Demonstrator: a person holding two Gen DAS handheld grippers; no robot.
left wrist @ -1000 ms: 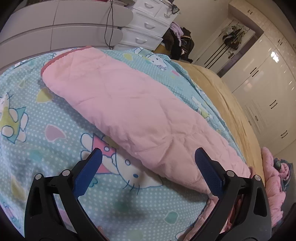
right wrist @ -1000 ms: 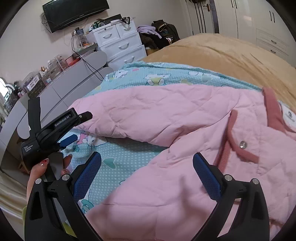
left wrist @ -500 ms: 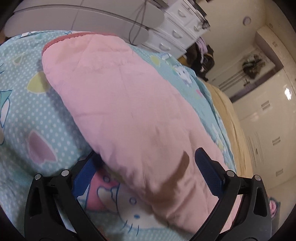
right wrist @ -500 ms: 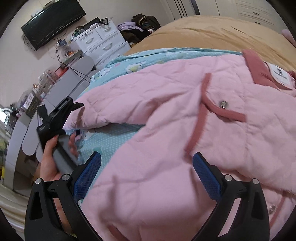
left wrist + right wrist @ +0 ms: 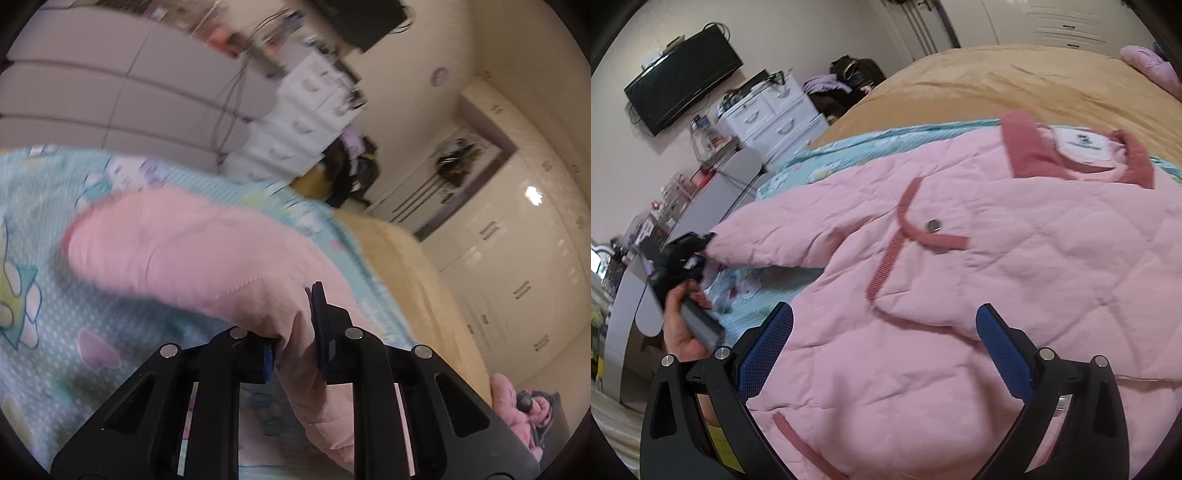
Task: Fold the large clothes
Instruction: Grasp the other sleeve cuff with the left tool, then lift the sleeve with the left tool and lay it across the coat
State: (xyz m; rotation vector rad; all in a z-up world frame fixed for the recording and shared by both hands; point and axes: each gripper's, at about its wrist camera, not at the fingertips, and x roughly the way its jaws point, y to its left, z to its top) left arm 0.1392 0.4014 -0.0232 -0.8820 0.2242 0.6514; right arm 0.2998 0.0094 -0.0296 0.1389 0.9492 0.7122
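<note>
- On the bed (image 5: 1015, 74), over a teal cartoon-print sheet (image 5: 55, 302), lies a pink quilted jacket (image 5: 1015, 266), front up, collar (image 5: 1027, 151) at the far side toward the tan blanket.
- Left gripper (image 5: 291, 332): jaws have just been closing, now clamped on a bunched fold of the jacket's sleeve (image 5: 177, 251); cloth pinched between the blue pads.
- Sleeve runs away from the left gripper across the sheet; view blurred.
- Right gripper (image 5: 882, 339): jaws wide apart, nothing between the pads, hovering above the jacket's chest pocket (image 5: 923, 273).
- Seen from the right wrist, a hand (image 5: 683, 325) holds the left gripper at the sleeve end, left of the jacket body.
- White drawers (image 5: 775, 114) and a wall TV (image 5: 683, 81) stand beyond the jacket.
</note>
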